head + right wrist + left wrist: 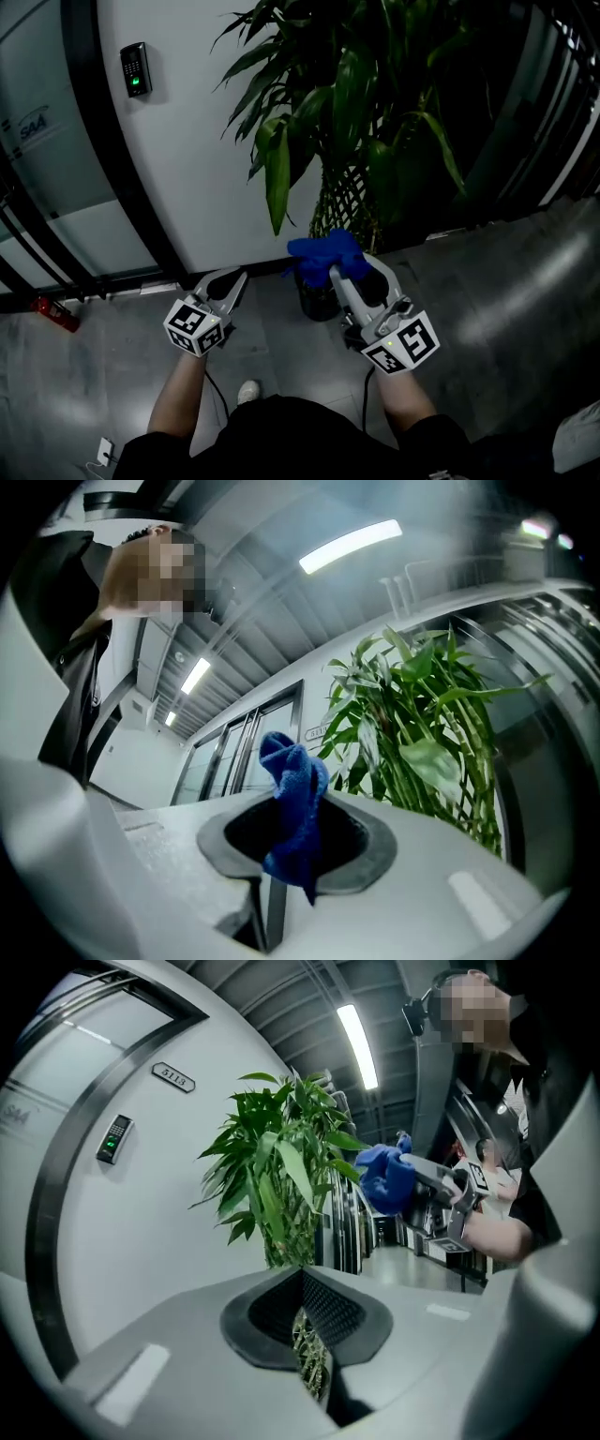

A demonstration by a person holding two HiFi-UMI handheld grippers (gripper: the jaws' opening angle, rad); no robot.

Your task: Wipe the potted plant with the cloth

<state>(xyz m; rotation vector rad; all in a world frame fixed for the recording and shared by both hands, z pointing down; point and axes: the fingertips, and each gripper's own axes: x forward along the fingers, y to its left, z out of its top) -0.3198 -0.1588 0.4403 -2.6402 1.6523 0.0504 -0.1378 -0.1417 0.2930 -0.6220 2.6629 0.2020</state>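
The potted plant [347,103] has long green leaves, a woven lattice trunk and a dark pot [317,302] on the floor by the white wall. A blue cloth [324,251] is bunched up just in front of the trunk, above the pot, with my right gripper [343,272] shut on it. In the right gripper view the cloth [295,808] sticks up between the jaws and the plant [422,742] stands behind on the right. To the left of the pot my left gripper [232,281] is shut and holds nothing. The left gripper view shows the plant [277,1162] ahead and the cloth [386,1177] beside its leaves.
A curved white wall [187,159] with a keypad reader [136,70] stands behind the plant. Black-framed glass panels run on the left. A red object [56,314] lies on the grey floor at far left. The person's shoe [248,392] shows below the grippers.
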